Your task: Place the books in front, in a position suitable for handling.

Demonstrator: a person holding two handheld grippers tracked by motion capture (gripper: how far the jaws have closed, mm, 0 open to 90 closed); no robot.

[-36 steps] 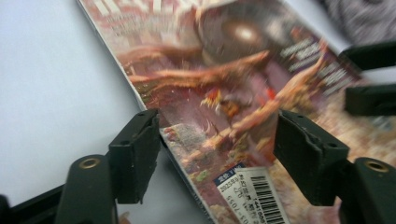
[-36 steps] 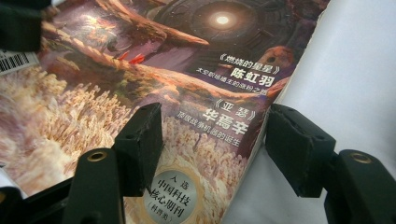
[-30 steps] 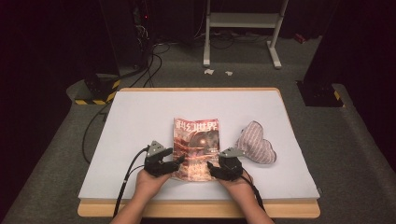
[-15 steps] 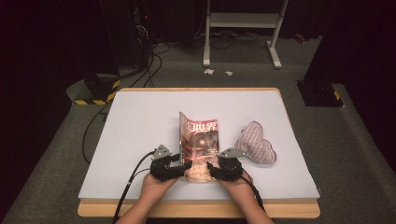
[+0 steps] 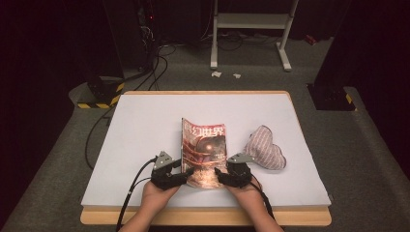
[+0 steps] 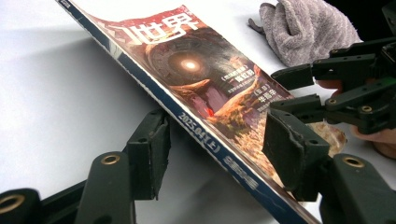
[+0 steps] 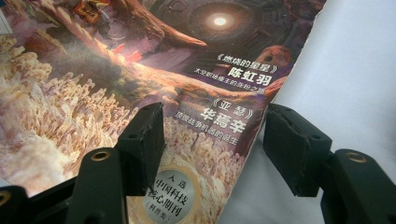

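Observation:
A magazine [image 5: 205,147] with a red-brown cover lies in the middle of the white table top [image 5: 145,125], its left spine edge raised so that it tilts. My left gripper [image 5: 187,172] is at its near left corner. In the left gripper view the spine [image 6: 196,128] runs slantwise between the jaws of the left gripper [image 6: 219,140], which have just been closing; one pad [image 6: 152,149] is under the spine and the other over the cover, with gaps showing. My right gripper [image 5: 218,174] is at the near right corner, open, its jaws astride the magazine's right edge [image 7: 261,116].
A striped heart-shaped cushion [image 5: 263,152] lies just right of the magazine, close to the right hand. Cables trail from both grippers over the table's near edge [image 5: 203,215]. Beyond the table are a white stand [image 5: 251,29] and floor cables.
The left gripper has moved right against the magazine. The magazine's left edge has lifted, so the cover looks narrower and tilted. The right gripper has stayed put.

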